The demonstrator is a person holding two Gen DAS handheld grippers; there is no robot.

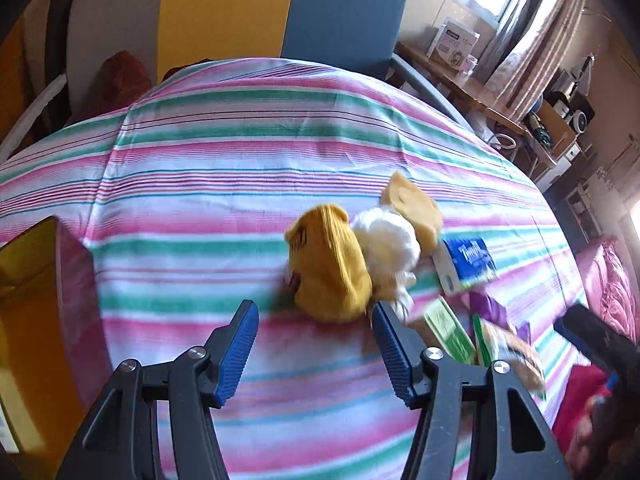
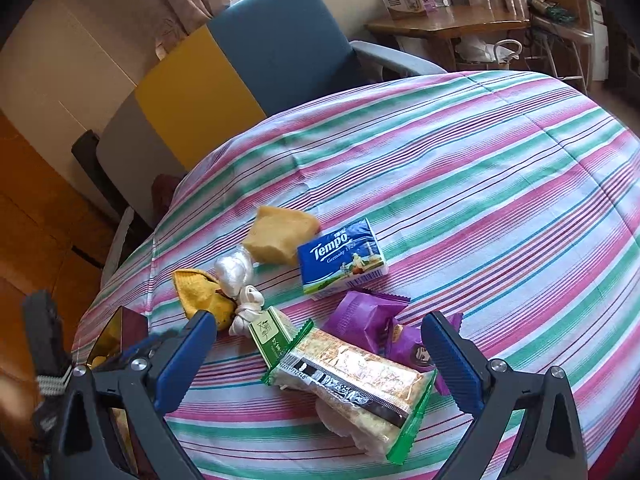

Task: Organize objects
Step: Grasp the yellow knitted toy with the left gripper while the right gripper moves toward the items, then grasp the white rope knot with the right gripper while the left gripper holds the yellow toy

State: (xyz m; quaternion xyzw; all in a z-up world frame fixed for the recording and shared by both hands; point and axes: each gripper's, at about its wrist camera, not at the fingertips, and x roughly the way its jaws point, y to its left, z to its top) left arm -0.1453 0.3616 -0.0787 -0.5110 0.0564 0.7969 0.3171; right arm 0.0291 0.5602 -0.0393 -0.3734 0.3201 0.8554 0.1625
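Note:
A yellow sock point(image 1: 330, 266) lies on the striped cloth just ahead of my open left gripper point(image 1: 314, 312), near its right finger. Behind it lie a white plastic bundle point(image 1: 386, 246), a tan sponge point(image 1: 412, 206) and a blue Tempo tissue pack point(image 1: 466, 264). In the right wrist view, my open right gripper point(image 2: 320, 332) hovers over a green-edged cracker packet point(image 2: 352, 380), with purple snack packets point(image 2: 368, 320), a green tea sachet point(image 2: 272, 334), the sock point(image 2: 202, 292), the sponge point(image 2: 278, 236) and the Tempo pack point(image 2: 342, 258) beyond.
An open box with a golden inside point(image 1: 36, 304) stands at the table's left edge; it also shows in the right wrist view point(image 2: 114, 336). A blue, yellow and grey chair point(image 1: 280, 12) stands behind the table. A wooden desk point(image 2: 448, 24) stands further back.

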